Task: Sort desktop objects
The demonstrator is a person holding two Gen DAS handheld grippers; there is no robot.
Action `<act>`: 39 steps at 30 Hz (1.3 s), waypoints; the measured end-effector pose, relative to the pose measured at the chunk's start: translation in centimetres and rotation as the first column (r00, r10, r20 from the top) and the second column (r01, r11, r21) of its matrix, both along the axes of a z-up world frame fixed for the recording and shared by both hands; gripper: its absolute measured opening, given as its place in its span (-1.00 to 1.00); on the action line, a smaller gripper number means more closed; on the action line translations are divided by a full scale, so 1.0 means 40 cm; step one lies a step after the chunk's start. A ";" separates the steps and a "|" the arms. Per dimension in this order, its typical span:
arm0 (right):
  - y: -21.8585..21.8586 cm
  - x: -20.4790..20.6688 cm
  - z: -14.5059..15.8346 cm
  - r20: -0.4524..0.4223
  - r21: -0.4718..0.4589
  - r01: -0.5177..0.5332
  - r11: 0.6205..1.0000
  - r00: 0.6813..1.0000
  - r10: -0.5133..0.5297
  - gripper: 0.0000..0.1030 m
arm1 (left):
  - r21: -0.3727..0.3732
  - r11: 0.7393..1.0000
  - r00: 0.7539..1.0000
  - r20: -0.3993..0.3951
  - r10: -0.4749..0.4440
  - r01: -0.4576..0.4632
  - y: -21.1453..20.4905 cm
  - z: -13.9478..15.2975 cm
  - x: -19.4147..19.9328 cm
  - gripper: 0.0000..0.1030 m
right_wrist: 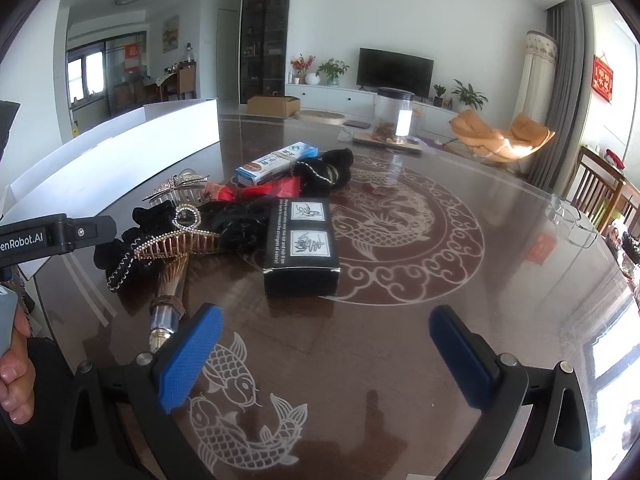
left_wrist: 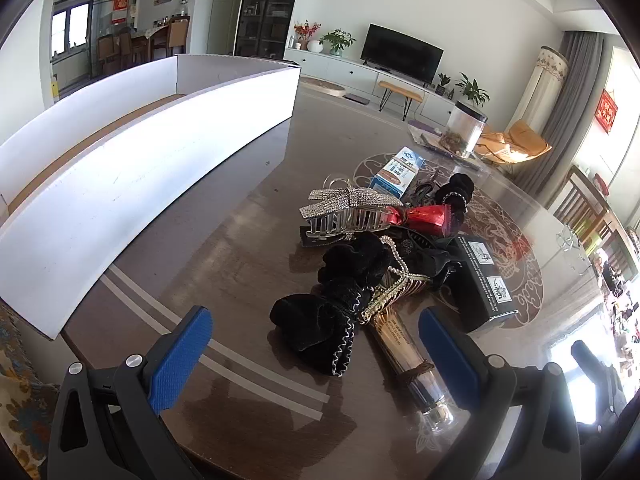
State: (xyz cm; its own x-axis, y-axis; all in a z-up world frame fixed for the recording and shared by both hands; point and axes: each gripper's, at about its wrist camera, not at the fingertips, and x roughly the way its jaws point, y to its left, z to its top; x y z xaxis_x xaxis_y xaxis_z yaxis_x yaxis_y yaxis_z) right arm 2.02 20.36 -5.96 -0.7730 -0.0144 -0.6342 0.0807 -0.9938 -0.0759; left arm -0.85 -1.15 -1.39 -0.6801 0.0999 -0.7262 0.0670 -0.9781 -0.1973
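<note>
A heap of small objects lies on the dark glass-topped table (right_wrist: 460, 280). In it are a rhinestone bow hair claw (left_wrist: 348, 208), black velvet scrunchies (left_wrist: 320, 332), a gold comb clip (right_wrist: 176, 244), a red bow (left_wrist: 424, 216), a black box (right_wrist: 302, 248), a blue-and-white toothpaste box (right_wrist: 276, 162) and a clear tube (left_wrist: 416, 368). My left gripper (left_wrist: 315, 314) hangs open over the nearest scrunchie and the tube, holding nothing. My right gripper (right_wrist: 326, 312) is open above bare table, just in front of the black box.
A long white open box (left_wrist: 160, 152) runs along the table's left side. A clear jar (right_wrist: 394, 118) on a tray stands at the far edge. The left tool's black frame (right_wrist: 60, 234) and a person's hand (right_wrist: 14, 376) enter the right wrist view from the left.
</note>
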 end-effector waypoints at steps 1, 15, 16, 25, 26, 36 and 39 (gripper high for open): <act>0.003 0.000 -0.004 0.005 -0.002 0.004 1.000 1.000 -0.004 1.00 | -0.007 1.000 1.000 -0.002 -0.002 0.002 0.003 0.001 0.001 1.00; 0.008 -0.002 0.000 0.001 -0.002 0.004 1.000 1.000 -0.004 1.00 | -0.081 0.996 0.999 -0.019 -0.031 0.029 0.028 0.006 0.009 1.00; 0.009 -0.002 -0.001 0.001 -0.002 0.003 1.000 1.000 -0.003 1.00 | -0.079 0.996 0.999 -0.018 -0.031 0.030 0.029 0.006 0.009 1.00; 0.023 -0.014 -0.025 0.028 -0.010 0.011 1.000 1.000 -0.011 1.00 | -0.063 0.998 1.000 -0.006 -0.025 0.025 0.022 0.003 0.005 1.00; 0.026 -0.015 -0.028 0.032 -0.013 0.013 1.000 0.999 -0.013 1.00 | -0.062 0.998 1.000 -0.005 -0.025 0.024 0.021 0.003 0.005 1.00; 0.032 -0.023 -0.049 0.056 -0.020 0.020 1.000 0.998 -0.019 1.00 | -0.053 0.998 1.000 0.002 -0.024 0.024 0.017 0.002 0.002 1.00; 0.038 -0.026 -0.057 0.063 -0.024 0.024 0.999 0.998 -0.022 1.00 | -0.050 0.998 1.000 0.003 -0.024 0.024 0.016 0.001 0.004 1.00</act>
State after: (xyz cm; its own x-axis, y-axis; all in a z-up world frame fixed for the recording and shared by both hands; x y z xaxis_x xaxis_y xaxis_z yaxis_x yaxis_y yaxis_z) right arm 0.97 21.88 -8.24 -0.7321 -0.0134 -0.6811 0.0614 -0.9970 -0.0465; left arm -0.70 -0.51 -1.36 -0.6761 0.0797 -0.7325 0.0441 -0.9880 -0.1482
